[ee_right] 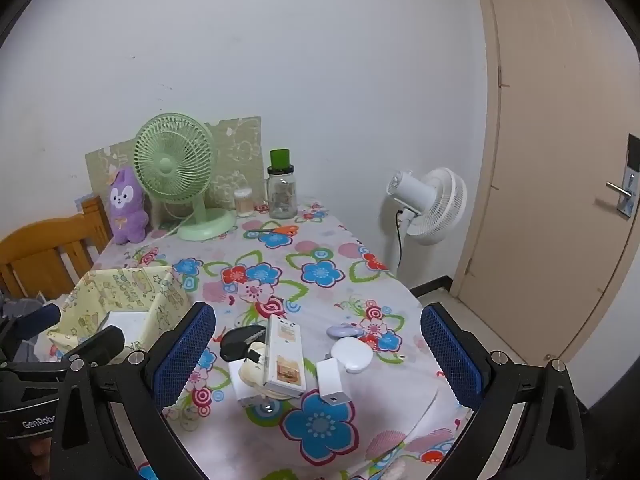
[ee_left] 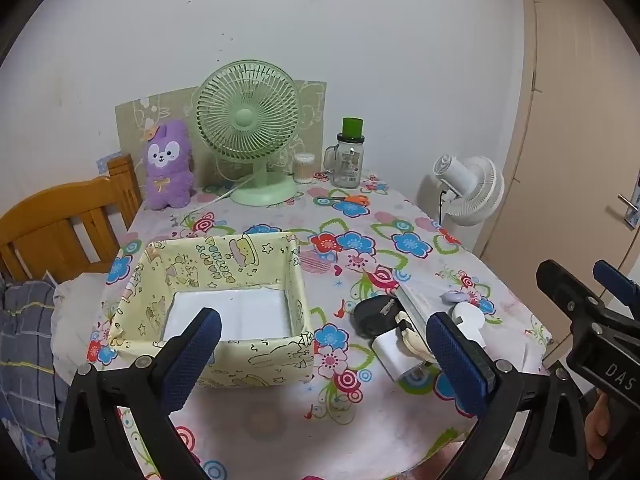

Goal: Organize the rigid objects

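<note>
A yellow cartoon-print box [ee_left: 256,364] [ee_right: 120,288] stands on the floral tablecloth, a white liner inside and nothing else. To its right lies a cluster: a white remote [ee_right: 284,356] [ee_left: 416,304], a black key fob [ee_right: 240,340] [ee_left: 374,312], a cream round item [ee_right: 256,372], two white chargers [ee_right: 332,380] [ee_left: 390,354], a white round case [ee_right: 352,354] [ee_left: 468,316] and a small lilac piece [ee_right: 344,330]. My left gripper [ee_left: 324,344] hangs open over the box's near right corner. My right gripper [ee_right: 316,320] [ee_left: 588,280] is open above the cluster, holding nothing.
At the back stand a green desk fan [ee_left: 248,128], a purple plush [ee_left: 168,164], a glass jar with a green lid [ee_left: 348,160], a swab tub [ee_left: 305,168] and orange scissors [ee_left: 348,199]. A wooden bed frame [ee_left: 60,224] is left; a white floor fan [ee_right: 432,204] and door [ee_right: 568,200] are right.
</note>
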Motion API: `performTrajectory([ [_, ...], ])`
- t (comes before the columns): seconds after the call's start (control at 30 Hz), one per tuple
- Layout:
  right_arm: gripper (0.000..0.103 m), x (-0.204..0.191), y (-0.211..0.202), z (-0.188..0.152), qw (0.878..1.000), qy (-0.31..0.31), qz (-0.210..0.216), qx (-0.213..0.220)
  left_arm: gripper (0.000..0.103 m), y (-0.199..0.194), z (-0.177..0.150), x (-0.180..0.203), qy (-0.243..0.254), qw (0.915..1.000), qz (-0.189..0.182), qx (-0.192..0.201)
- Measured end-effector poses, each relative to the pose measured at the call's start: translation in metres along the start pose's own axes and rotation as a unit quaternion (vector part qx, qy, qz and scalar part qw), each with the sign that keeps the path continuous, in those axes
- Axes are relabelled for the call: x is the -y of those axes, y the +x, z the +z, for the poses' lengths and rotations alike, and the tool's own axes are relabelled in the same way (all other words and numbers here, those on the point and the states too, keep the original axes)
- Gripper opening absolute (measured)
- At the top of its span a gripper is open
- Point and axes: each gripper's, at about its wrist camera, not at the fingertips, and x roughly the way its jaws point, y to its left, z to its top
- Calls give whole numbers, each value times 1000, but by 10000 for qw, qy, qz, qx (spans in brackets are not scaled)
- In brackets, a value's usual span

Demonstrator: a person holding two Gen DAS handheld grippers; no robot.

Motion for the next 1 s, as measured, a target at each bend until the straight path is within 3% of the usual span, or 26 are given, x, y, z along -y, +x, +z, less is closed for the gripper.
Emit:
performTrajectory([
  [0.5, 103, -19, 1, 11, 9999, -145, -33, -19, 103, -8, 1, 3, -20, 9999, 54, 103],
  [1.0, 103, -12, 0, 1, 9998, -179, -39, 9, 103, -7, 2, -4, -134, 9997, 84, 166],
])
